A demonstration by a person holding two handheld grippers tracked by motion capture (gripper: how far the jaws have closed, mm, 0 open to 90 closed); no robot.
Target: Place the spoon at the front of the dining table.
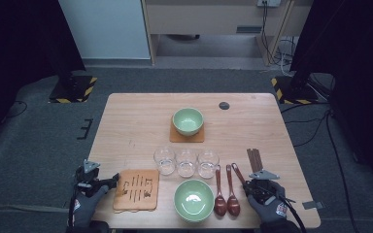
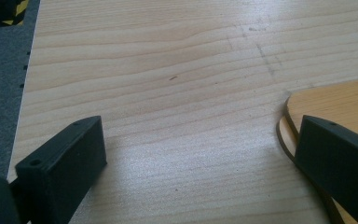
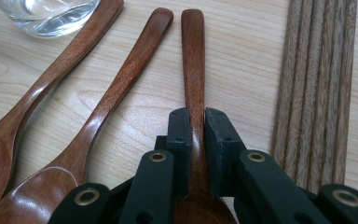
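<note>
The right gripper [image 3: 196,116] has its fingers pinching a spoon [image 3: 193,60] handle, chopsticks [image 3: 317,88] just beside. The left gripper [image 2: 200,144] has fingers spread over bare desk [image 2: 168,70], one above the mat [image 2: 335,102] edge.

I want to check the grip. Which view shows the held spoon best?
The right gripper view: the right tongs pinch the spoon by its handle, close up. The high view shows it small beside the hand.
</note>
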